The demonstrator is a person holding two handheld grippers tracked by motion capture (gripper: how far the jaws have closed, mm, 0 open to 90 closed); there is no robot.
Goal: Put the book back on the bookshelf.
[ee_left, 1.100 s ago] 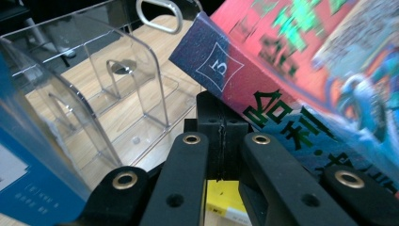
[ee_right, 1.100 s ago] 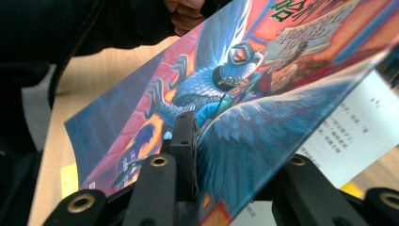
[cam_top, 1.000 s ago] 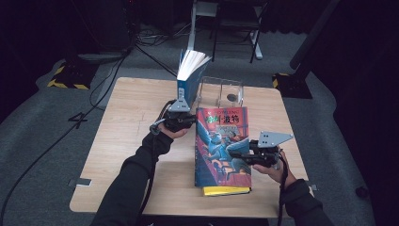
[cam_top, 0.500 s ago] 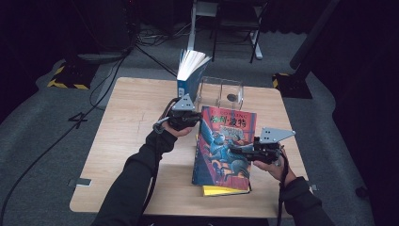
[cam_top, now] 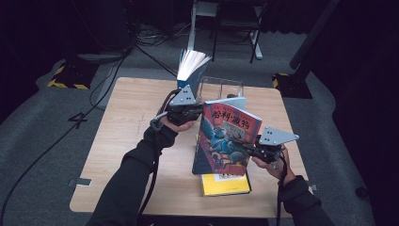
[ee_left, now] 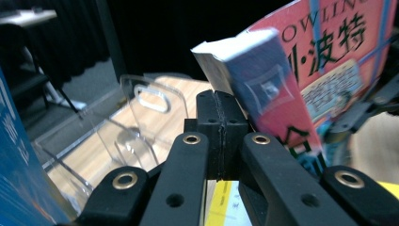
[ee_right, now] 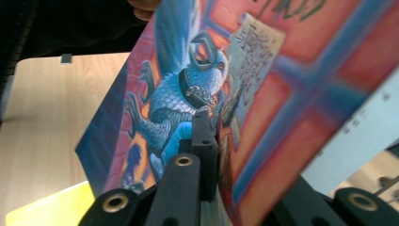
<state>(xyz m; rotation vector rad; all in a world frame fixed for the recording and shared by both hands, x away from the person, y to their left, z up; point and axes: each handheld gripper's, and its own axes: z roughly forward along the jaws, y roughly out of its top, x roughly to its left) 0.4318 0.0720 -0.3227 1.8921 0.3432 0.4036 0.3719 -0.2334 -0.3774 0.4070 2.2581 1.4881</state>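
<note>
A red and blue illustrated book [cam_top: 226, 136] is tilted up off the table, its lower edge over a yellow book [cam_top: 226, 184]. My right gripper [cam_top: 242, 147] is shut on its right edge; in the right gripper view one jaw lies across the cover [ee_right: 188, 84] and the right gripper [ee_right: 211, 136] pinches it. My left gripper [cam_top: 200, 110] is at the book's top left corner. In the left gripper view the left gripper [ee_left: 221, 132] has its pads pressed together, with the book's spine [ee_left: 263, 70] just behind them to the right.
A blue book [cam_top: 190, 70] stands fanned open at the table's far edge, beside a clear acrylic stand [cam_top: 221, 87] that also appears as the clear stand [ee_left: 141, 108]. The wooden table [cam_top: 127, 136] has bare surface at left. Chair legs and cables lie beyond.
The red and blue book has risen from lying flat on the yellow book to a steep tilt. My right gripper lifted with it; my left gripper stayed at its top corner.
</note>
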